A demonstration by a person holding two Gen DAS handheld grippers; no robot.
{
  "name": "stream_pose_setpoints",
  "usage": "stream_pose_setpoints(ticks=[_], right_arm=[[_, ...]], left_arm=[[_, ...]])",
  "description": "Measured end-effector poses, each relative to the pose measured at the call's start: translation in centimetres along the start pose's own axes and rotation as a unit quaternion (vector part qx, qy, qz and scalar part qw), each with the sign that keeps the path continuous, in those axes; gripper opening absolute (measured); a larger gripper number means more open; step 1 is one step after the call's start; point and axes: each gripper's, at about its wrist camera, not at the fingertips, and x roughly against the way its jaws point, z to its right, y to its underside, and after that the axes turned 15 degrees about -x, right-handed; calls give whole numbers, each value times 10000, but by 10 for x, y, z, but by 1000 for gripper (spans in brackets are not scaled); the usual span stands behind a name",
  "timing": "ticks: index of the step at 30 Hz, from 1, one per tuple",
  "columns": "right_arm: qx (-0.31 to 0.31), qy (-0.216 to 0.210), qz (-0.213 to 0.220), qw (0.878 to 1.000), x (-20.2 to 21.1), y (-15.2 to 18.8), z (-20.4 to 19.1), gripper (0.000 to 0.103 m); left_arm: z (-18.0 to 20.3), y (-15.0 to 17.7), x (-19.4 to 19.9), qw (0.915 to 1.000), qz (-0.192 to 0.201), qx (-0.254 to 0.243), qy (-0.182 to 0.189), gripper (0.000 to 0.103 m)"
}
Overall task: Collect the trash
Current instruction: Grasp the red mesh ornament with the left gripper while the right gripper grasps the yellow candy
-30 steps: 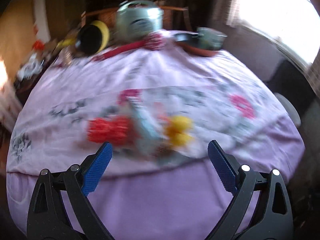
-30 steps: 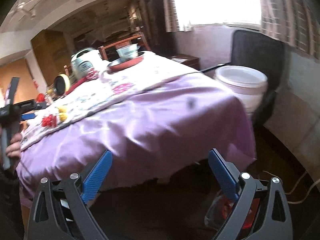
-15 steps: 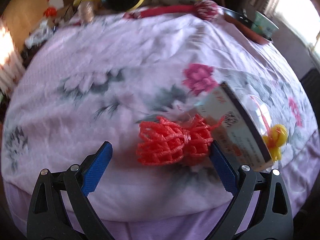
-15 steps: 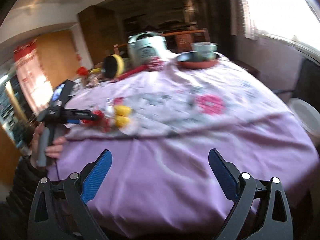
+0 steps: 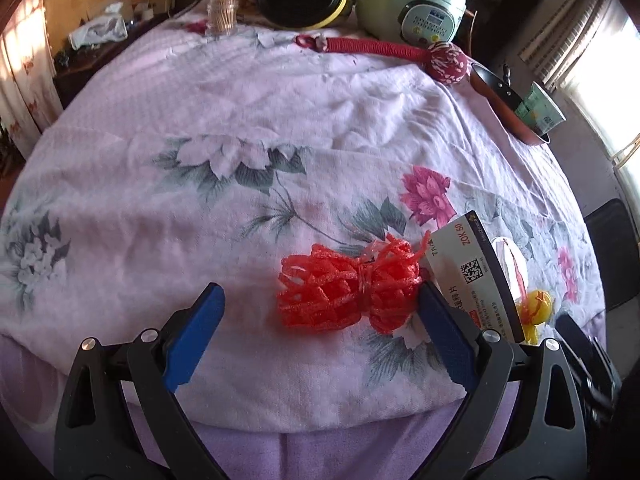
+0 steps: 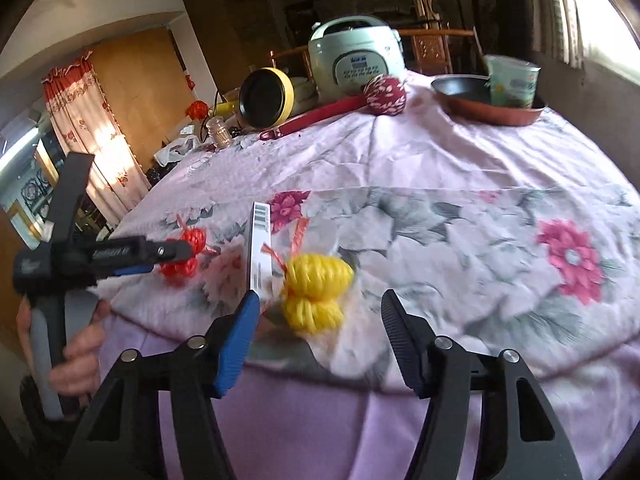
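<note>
A red foam net (image 5: 348, 290) lies on the floral tablecloth (image 5: 240, 128) near the front edge. My left gripper (image 5: 320, 298) is open around it, and the net sits close to the right finger. Beside it a white printed card (image 5: 472, 276) stands on edge, with a yellow foam net (image 5: 534, 314) beyond. In the right wrist view the yellow foam net (image 6: 316, 288) lies between the fingers of my right gripper (image 6: 320, 304). Its jaws are closing and the pads stand apart from the net. The card (image 6: 260, 248), red net (image 6: 184, 256) and left gripper (image 6: 176, 258) show to the left.
At the table's far side stand a rice cooker (image 6: 356, 60), a yellow-rimmed pan (image 6: 266, 98), a red padded mallet (image 6: 384, 94), a small jar (image 6: 220, 132) and a copper pan holding a cup (image 6: 512, 84). A hand (image 6: 76, 364) grips the left tool. The table edge runs just under both grippers.
My left gripper closed in on the red net, which now lies between its fingers. My right gripper swung from the table's side to the yellow net and its jaws narrowed.
</note>
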Motion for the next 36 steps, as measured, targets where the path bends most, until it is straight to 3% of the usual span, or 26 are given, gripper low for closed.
stream_pose_setpoints(ticks=[4, 6, 7, 10, 15, 19, 25, 26, 30, 31, 32, 36], right_arm=[[-91, -86, -211, 9997, -24, -4, -2, 62], [-164, -280, -176, 9993, -21, -6, 0, 35], [-174, -384, -150, 9990, -20, -7, 2, 30], [-379, -504, 324, 9975, 2, -6, 15, 30], [-405, -128, 639, 9970, 24, -3, 33, 30], [-598, -112, 398, 9974, 24, -3, 53, 30], [-244, 84, 78, 9996, 10, -1, 41, 35], [-248, 102, 19, 9996, 8, 0, 41, 39], [-198, 260, -113, 9994, 3, 1, 38, 44], [-183, 245, -112, 9995, 4, 1, 37, 44], [-200, 174, -84, 9996, 5, 1, 38, 30], [-353, -12, 119, 9993, 15, 1, 44, 27]], left_arm=[[3, -1, -2, 9999, -24, -103, 16, 93], [5, -2, -2, 9999, -16, -137, -12, 93], [5, -1, -2, 9999, -8, -147, -28, 93], [6, -2, -3, 9998, 9, -173, -14, 93], [10, -2, -1, 9996, 100, -238, 94, 93], [15, -2, 0, 9992, 167, -349, 136, 93], [25, -2, -15, 9985, -91, -541, -26, 93], [25, -2, -18, 9984, -133, -556, -26, 91], [28, -2, -23, 9973, -180, -690, -173, 54], [29, -2, -21, 9973, -135, -716, -132, 51], [29, -1, -19, 9973, -74, -727, -64, 48], [30, 0, -6, 9970, 211, -737, 80, 46]])
